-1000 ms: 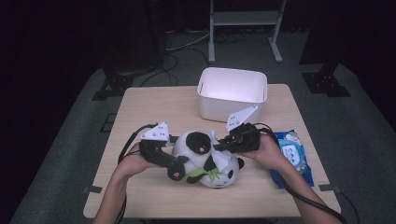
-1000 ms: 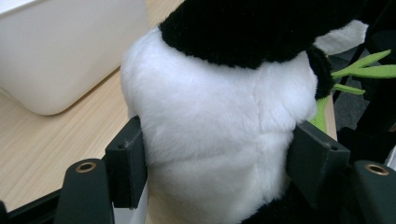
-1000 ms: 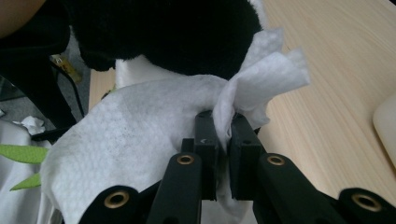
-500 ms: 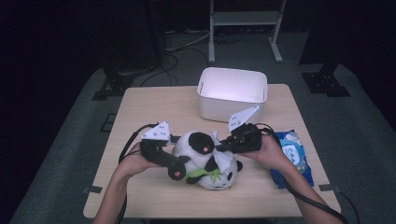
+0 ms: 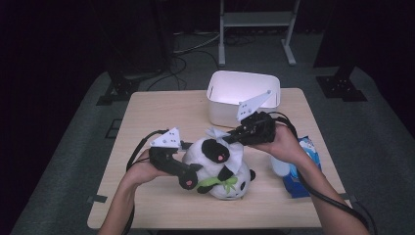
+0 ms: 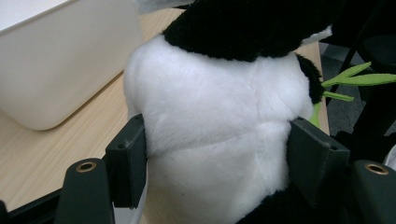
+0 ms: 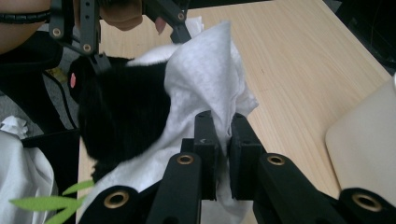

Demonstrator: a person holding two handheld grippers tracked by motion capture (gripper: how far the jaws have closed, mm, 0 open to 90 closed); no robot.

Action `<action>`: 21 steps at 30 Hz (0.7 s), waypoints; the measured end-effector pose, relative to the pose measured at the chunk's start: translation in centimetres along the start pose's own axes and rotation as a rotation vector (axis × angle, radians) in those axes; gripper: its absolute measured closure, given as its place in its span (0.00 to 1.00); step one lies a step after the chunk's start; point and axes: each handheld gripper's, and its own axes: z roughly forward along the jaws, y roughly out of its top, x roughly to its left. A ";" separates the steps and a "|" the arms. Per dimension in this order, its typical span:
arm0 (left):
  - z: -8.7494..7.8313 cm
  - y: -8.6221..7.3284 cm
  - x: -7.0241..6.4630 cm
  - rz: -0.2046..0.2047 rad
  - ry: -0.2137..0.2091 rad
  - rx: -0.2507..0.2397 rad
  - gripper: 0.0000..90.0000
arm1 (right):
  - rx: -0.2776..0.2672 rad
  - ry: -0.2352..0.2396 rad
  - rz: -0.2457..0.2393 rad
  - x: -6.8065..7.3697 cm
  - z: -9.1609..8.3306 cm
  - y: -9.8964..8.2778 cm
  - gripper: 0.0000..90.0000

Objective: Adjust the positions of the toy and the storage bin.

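High view: one stuffed panda (image 5: 222, 169) lay near the front middle of one wooden table (image 5: 147, 117), long axis running roughly left to right. Left gripper (image 5: 188, 172) clamped the panda's white body (image 6: 215, 140) from the left side, jaws partly spread around the plush. Right gripper (image 5: 235, 138) came in from the right, just above the panda, jaws pinched narrow on one white wipe (image 7: 205, 88) draped over the black fur (image 7: 121, 116). Wipe sat directly ahead of the right gripper, touching the panda, so any wiping stroke likely ran across the toy toward the left gripper. Also one white bin (image 5: 243, 98) behind, one blue wipe pack (image 5: 303, 166) at the right edge.
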 end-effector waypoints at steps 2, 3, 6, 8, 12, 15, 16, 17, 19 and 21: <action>0.1 0.1 -0.1 0.005 -0.002 -0.003 0.33 | 0.006 0.000 -0.011 0.1 0.1 0.6 0.92; 0.2 0.2 -0.2 0.008 -0.004 -0.003 0.33 | 0.008 0.001 -0.014 0.2 0.2 0.9 0.92; 0.4 0.4 -0.4 0.014 -0.007 -0.003 0.33 | 0.009 0.003 -0.023 0.3 0.4 1.4 0.92; 0.6 0.5 -0.6 0.022 -0.009 0.006 0.33 | 0.025 0.021 -0.028 0.5 0.8 1.7 0.92; 0.8 0.5 -0.8 0.031 -0.009 0.008 0.32 | 0.043 0.032 -0.027 0.6 0.9 1.0 0.92; 1.0 0.7 -0.9 0.033 -0.006 0.008 0.31 | 0.055 0.031 -0.019 0.5 0.7 0.3 0.92; 1.1 0.8 -1.0 0.031 -0.005 0.007 0.31 | 0.062 0.031 -0.008 0.5 0.7 0.0 0.92; 1.3 0.8 -1.1 0.028 -0.003 0.002 0.30 | 0.064 0.028 -0.009 0.4 0.7 -0.2 0.92; 1.5 0.9 -1.2 0.029 -0.003 -0.005 0.28 | 0.058 0.031 0.000 0.4 0.5 -0.6 0.92; 1.7 1.0 -1.2 0.022 -0.001 -0.012 0.25 | 0.061 0.025 0.004 0.4 0.3 -1.0 0.92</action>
